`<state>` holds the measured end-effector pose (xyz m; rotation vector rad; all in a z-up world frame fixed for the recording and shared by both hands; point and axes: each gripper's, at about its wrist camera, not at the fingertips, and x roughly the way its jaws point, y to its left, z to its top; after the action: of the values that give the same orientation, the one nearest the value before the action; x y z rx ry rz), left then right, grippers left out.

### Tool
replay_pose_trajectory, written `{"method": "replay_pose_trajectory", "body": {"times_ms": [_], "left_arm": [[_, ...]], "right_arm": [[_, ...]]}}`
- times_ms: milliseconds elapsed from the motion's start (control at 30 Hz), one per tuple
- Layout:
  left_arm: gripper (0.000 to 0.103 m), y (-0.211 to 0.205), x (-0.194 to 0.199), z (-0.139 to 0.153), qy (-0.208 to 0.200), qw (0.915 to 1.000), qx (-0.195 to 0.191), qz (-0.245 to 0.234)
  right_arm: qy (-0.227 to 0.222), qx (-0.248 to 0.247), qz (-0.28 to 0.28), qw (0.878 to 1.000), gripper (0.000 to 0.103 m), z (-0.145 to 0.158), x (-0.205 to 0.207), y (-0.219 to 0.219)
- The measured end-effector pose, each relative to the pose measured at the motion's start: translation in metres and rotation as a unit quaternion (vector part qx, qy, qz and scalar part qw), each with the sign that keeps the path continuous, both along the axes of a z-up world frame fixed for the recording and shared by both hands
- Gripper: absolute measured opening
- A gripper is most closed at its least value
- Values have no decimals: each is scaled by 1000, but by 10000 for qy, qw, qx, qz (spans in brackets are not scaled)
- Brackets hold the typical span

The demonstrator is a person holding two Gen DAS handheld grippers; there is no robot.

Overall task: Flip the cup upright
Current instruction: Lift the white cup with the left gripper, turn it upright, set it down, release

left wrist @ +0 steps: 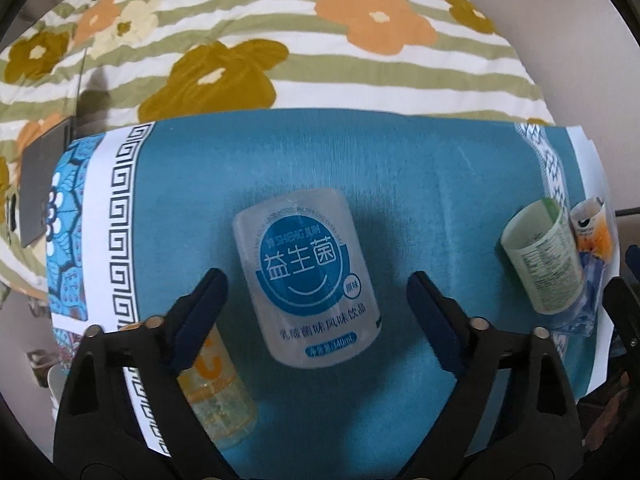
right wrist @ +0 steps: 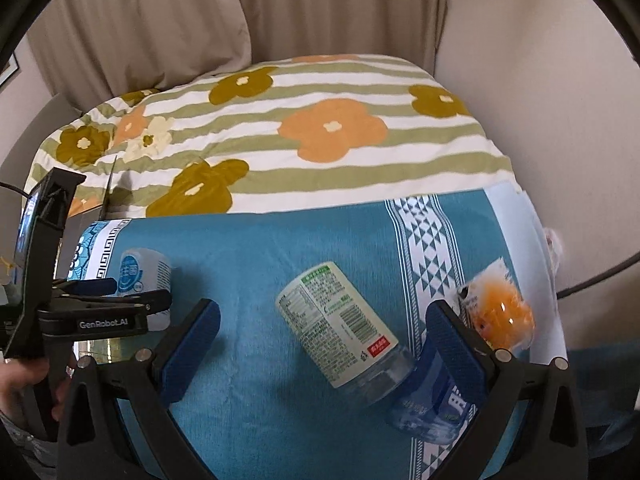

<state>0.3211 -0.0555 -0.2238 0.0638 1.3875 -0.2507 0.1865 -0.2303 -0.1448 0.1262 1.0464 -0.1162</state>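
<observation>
A translucent white cup with a blue round label (left wrist: 310, 282) lies on the blue cloth (left wrist: 420, 184), between the fingers of my open left gripper (left wrist: 316, 300), not touched. It also shows in the right wrist view (right wrist: 142, 276), behind the left gripper. A cup with a green and white label (right wrist: 340, 324) lies on its side between the fingers of my open right gripper (right wrist: 326, 344); it shows at the right in the left wrist view (left wrist: 544, 256). Both grippers are empty.
A yellow-orange cup (left wrist: 216, 384) lies under my left finger. A blue clear cup (right wrist: 430, 404) and an orange cup (right wrist: 500, 316) lie by my right finger. A flowered striped bedspread (right wrist: 320, 128) lies beyond the cloth. A dark flat device (left wrist: 42, 184) lies left.
</observation>
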Motion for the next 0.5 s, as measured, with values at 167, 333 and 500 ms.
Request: {"method": "replay_pose_trajectory", "body": {"times_ms": [167,333,500], "left_arm": [[73,-2,0,-9,83,9999,84,-99],[71,-3,-5,-7,29,9998,97,-175],[70,-5,-15,4,-59,9998,61,-186]], "right_arm": [[71,32,-88,9999,103,-4,-2,-1],[53,65,-119,9999,103,-3,-3,-1],[-36,83,-75,9999,103,3,-8,-1]]}}
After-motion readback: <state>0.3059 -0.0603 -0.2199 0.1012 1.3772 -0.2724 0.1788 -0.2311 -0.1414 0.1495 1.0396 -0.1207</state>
